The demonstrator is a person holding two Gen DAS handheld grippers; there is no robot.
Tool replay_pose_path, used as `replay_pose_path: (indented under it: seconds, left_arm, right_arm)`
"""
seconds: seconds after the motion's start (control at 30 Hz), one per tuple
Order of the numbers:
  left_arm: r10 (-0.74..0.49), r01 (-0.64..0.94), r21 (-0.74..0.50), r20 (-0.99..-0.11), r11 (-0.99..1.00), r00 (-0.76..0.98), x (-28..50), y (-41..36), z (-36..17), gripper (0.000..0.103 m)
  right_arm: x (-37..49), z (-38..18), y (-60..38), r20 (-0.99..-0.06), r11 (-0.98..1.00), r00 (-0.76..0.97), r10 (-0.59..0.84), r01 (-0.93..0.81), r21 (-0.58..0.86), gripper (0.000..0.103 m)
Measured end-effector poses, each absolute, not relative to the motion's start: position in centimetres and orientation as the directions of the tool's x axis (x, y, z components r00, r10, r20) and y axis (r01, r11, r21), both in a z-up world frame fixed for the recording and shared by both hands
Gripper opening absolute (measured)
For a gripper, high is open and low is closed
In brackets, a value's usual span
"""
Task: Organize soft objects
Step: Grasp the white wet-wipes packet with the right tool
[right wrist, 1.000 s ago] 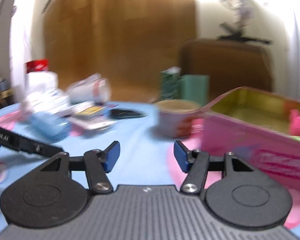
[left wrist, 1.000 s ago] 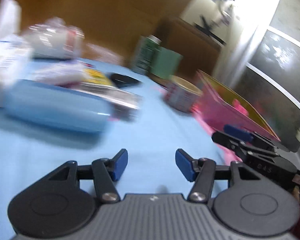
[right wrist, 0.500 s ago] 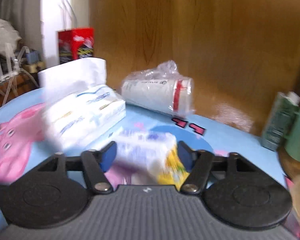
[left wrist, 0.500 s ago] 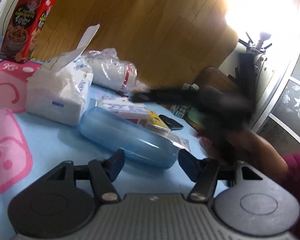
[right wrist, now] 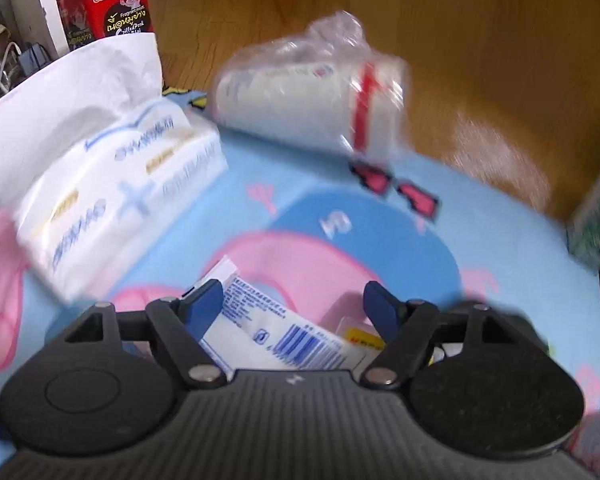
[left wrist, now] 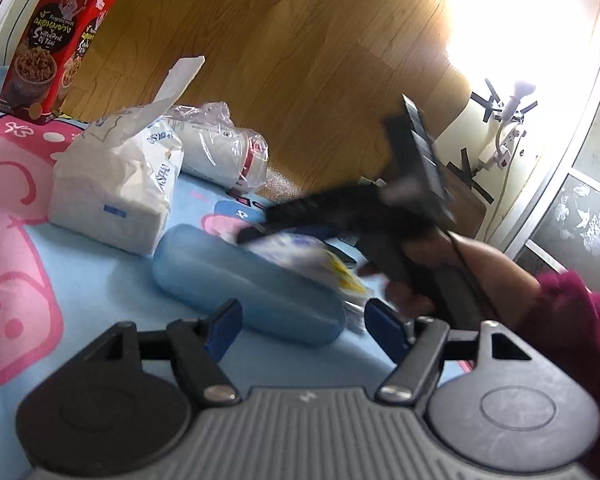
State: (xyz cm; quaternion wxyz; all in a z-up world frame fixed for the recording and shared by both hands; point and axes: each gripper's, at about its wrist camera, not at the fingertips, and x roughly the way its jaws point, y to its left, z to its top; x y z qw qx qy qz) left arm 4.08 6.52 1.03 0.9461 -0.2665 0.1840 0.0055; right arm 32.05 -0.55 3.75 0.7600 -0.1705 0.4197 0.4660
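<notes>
1. Since the earlier frame the right gripper [right wrist: 294,304] has swung from the pink tin to the small tissue packet [right wrist: 276,326]; both grippers' jaws have just been opening.
2. That packet lies on the blue cloth [right wrist: 500,240] between the right fingers [right wrist: 204,300], which stand apart, pressing nothing.
3. The left gripper [left wrist: 302,330] is released, its spread fingers framing the blue case [left wrist: 236,280].
4. Red box [left wrist: 52,40]: "Fragrant meat".

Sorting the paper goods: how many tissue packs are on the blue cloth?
2: a large tissue pack at the left, and a small pocket pack between the right gripper jaws. Others may be hidden.
</notes>
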Motion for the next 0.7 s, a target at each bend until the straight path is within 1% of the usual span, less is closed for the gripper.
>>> replay_pose_path:
  seconds: [0.13,0.27,0.37,0.47,0.53,0.57,0.6,0.7]
  left_arm:
    - [-0.085,-0.104,-0.506,-0.337,0.856,0.938,3.7,6.5,1.1,0.070]
    - [-0.088,-0.111,-0.510,-0.350,0.853,0.933,4.0,6.8,1.0,0.070]
    - [-0.087,-0.119,-0.508,-0.363,0.853,0.928,4.1,6.8,0.9,0.070]
    - [-0.080,-0.126,-0.490,-0.380,0.863,0.922,4.3,6.5,1.0,0.070]
    - [-0.082,-0.122,-0.476,-0.385,0.871,0.919,4.3,6.2,1.1,0.070]
    - [-0.088,-0.113,-0.472,-0.382,0.874,0.920,4.3,6.0,1.2,0.070]
    - [-0.094,-0.104,-0.468,-0.380,0.877,0.920,4.3,5.9,1.3,0.070]
    - [-0.111,-0.083,-0.458,-0.382,0.885,0.917,4.0,5.0,1.7,0.070]
  right_arm:
    - [31.1,3.4,-6.1,-0.778,0.525,0.222,0.587,-0.836,0.158,0.078]
    - [29.9,3.1,-12.2,-0.740,0.568,0.270,0.617,-0.803,0.181,0.078]
    - [27.7,3.0,-16.4,-0.696,0.575,0.319,0.643,-0.802,0.163,0.079]
    - [24.5,3.6,-19.5,-0.623,0.553,0.363,0.693,-0.823,0.135,0.079]
    - [22.6,4.3,-21.6,-0.567,0.516,0.350,0.745,-0.842,0.158,0.084]
    - [21.7,4.5,-22.4,-0.550,0.492,0.336,0.764,-0.856,0.161,0.090]
    - [21.0,4.6,-22.9,-0.541,0.475,0.334,0.772,-0.868,0.141,0.094]
    - [19.9,4.0,-22.8,-0.560,0.450,0.359,0.746,-0.893,0.027,0.094]
